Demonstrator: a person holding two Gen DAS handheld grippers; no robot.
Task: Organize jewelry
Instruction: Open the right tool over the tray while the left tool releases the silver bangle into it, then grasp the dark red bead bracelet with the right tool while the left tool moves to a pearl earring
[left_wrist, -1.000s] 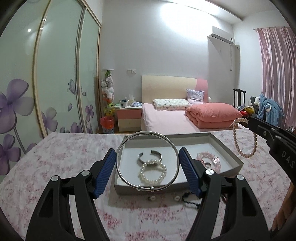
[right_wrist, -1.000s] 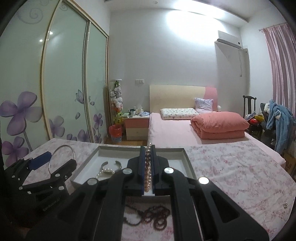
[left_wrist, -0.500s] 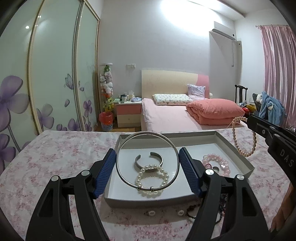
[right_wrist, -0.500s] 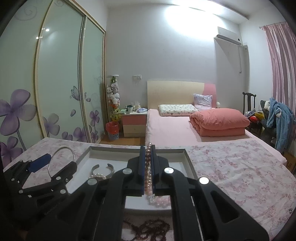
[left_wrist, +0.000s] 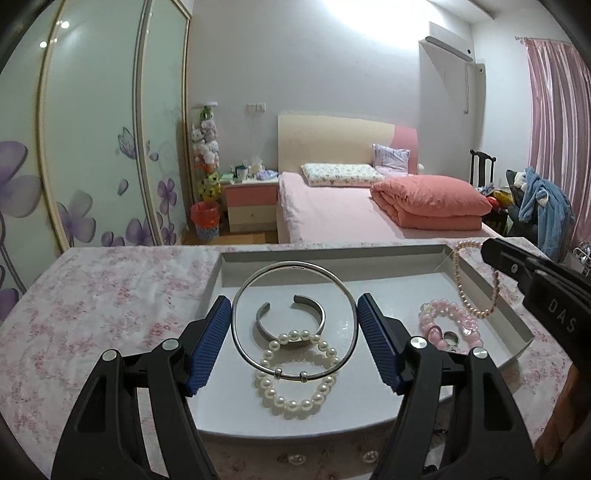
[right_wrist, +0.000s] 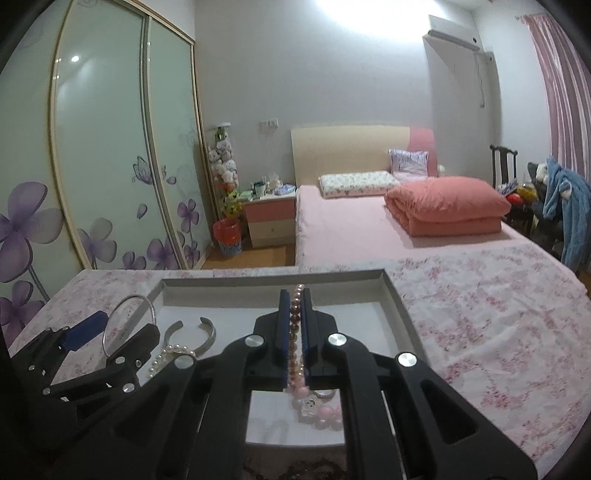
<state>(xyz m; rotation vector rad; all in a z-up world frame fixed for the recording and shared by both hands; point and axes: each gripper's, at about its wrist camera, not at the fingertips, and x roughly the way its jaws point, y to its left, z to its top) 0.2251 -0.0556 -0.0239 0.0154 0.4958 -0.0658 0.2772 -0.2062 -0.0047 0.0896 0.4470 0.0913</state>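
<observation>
Wardrobe doors (left_wrist: 92, 147) with purple flower print at far left, nightstand (left_wrist: 251, 203) and bed (left_wrist: 351, 210) behind. Floral-cloth table (left_wrist: 92, 295) carries a shallow grey tray (left_wrist: 332, 258).

Left gripper (left_wrist: 294, 339): jaws spread about as wide as the silver bangle (left_wrist: 294, 264), blue pads touching its left and right sides, so it's held at its widest point. Bangle hangs over the tray's left half, tilted up toward the camera. In the tray under it: open silver cuff (left_wrist: 291, 317), with a white pearl bracelet (left_wrist: 297, 373) overlapping the cuff's near edge. Two small pearl-like pieces (left_wrist: 295, 459) on the cloth just in front of the tray, blurry.

Tray's right half: pink bead bracelet (left_wrist: 448, 325) with a small ring (left_wrist: 450, 336) lying inside it.

Right gripper (right_wrist: 294, 325): jaws narrow, clamped on a pink pearl strand (left_wrist: 476, 277). From the left wrist view the strand hangs as a loop over the tray's right edge, clear of the tray floor as far as I can tell. Right wrist view shows it directly above the pink bead bracelet. Dark bead string (right_wrist: 295, 467) on the table in front of the tray.
</observation>
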